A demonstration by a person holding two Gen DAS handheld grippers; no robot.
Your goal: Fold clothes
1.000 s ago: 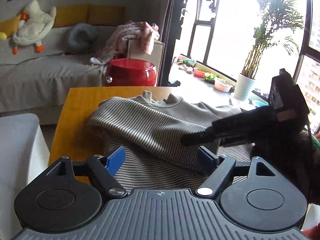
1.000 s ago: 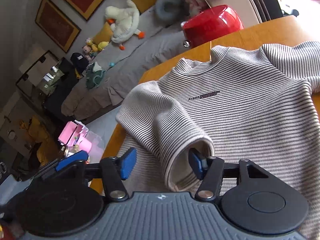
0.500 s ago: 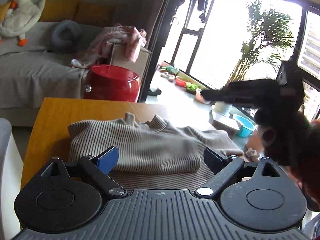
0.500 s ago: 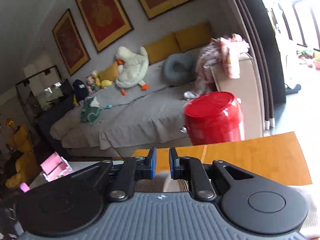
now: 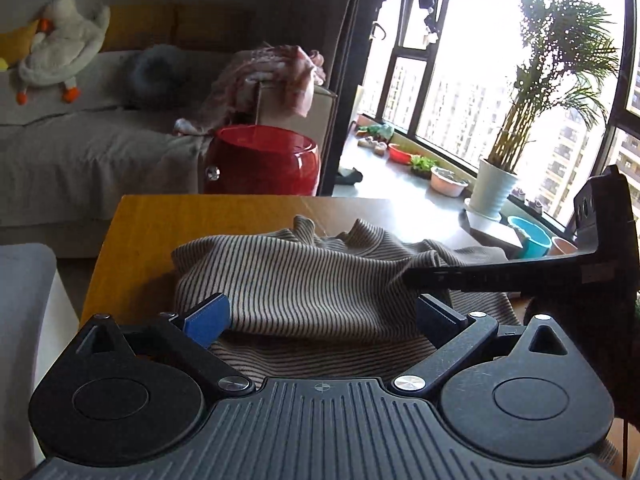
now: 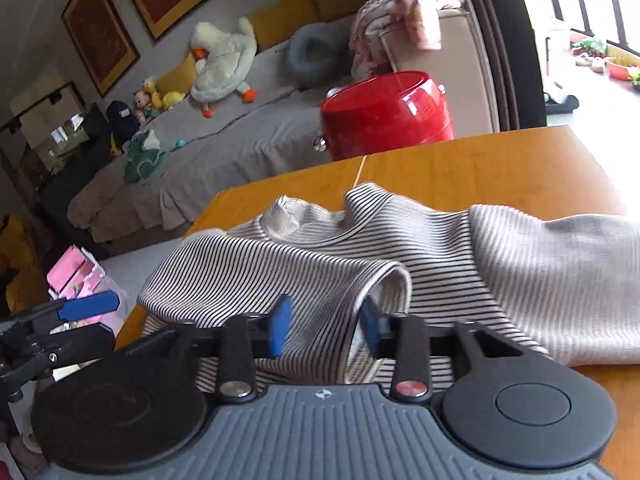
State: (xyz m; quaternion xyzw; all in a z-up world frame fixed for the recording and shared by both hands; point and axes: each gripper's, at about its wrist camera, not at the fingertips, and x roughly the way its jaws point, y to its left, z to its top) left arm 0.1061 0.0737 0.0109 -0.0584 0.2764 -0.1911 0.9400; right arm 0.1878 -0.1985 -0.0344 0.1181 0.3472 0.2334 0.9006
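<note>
Just ahead of the right claw [image 6: 324,326] lies the striped long-sleeve top [image 6: 420,256], its folded-over sleeve end sitting between the blue pads, which stand partly apart; whether they pinch any cloth cannot be told. The left claw [image 5: 324,316] is spread wide, its pads just above the near fold of the same top, holding nothing. The garment rests on the wooden tabletop [image 6: 480,160], one sleeve laid across the body, collar pointing away, the other sleeve spread out to the right claw's right.

Judging by this, a sleeve fold is in hand. To do it well, the cuff should be set flat and square to the side seam, and the ridge behind it smoothed so no bulge carries into later folds.

Beyond the collar, bare tabletop gives room. To the left claw's left the tabletop edge is close; past the far edge stands a red bucket [image 6: 386,114].
</note>
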